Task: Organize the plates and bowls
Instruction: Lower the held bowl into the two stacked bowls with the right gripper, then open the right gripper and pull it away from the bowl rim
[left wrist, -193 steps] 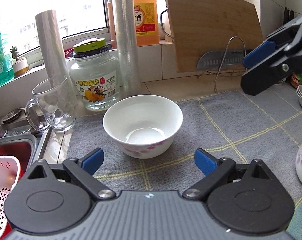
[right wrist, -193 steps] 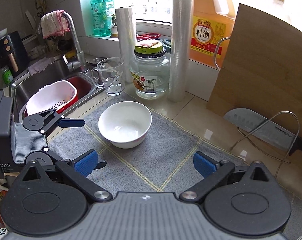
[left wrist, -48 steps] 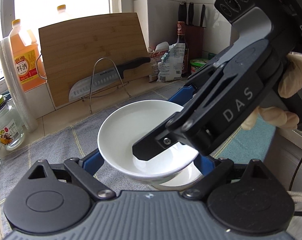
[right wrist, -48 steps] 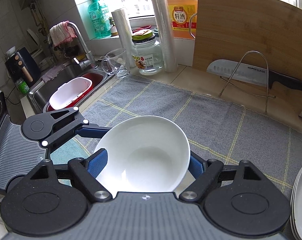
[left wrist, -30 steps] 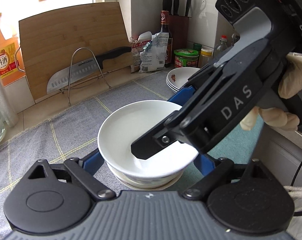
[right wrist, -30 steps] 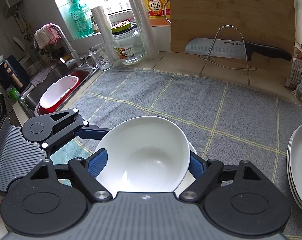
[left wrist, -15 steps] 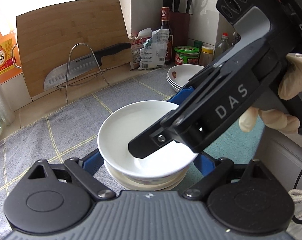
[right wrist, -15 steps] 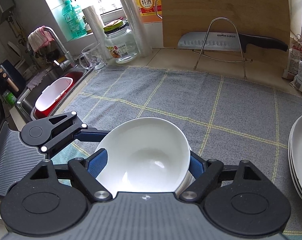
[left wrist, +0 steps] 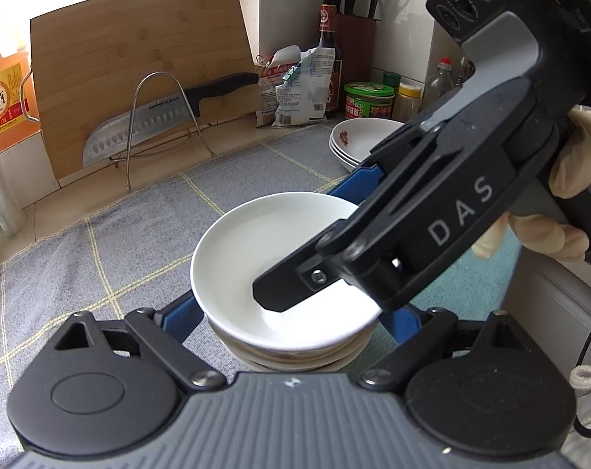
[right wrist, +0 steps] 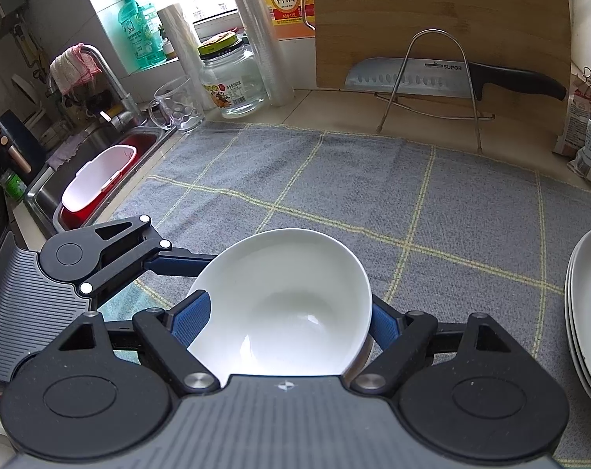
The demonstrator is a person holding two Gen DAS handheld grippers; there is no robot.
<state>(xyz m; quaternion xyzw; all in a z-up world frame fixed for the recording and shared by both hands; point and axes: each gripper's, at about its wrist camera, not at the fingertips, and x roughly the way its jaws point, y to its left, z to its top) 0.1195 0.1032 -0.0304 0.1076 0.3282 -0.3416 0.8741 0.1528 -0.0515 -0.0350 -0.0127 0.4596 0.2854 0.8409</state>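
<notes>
A white bowl (left wrist: 272, 250) sits nested on a stack of bowls (left wrist: 295, 355) on the grey checked mat (left wrist: 111, 250). My left gripper (left wrist: 291, 312) has its blue pads on both sides of the bowl. My right gripper (right wrist: 283, 320) also has its pads against the bowl (right wrist: 287, 297), from the other side; its body shows in the left wrist view (left wrist: 432, 211), reaching over the bowl. A stack of white plates (left wrist: 358, 140) with a red flower print stands on the mat beyond, and shows in the right wrist view (right wrist: 588, 312) at the right edge.
A bamboo cutting board (right wrist: 440, 19) and a knife on a wire rack (right wrist: 444, 74) stand at the back. A glass jar (right wrist: 233, 78), a glass mug (right wrist: 176, 105) and film rolls are at the left. The sink (right wrist: 100, 172) holds a white colander. Sauce bottles and bags (left wrist: 307, 78) are at the corner.
Both grippers carried the bowl from the left of the mat to the right and lowered it onto the bowl stack; over the last second it has settled into the stack.
</notes>
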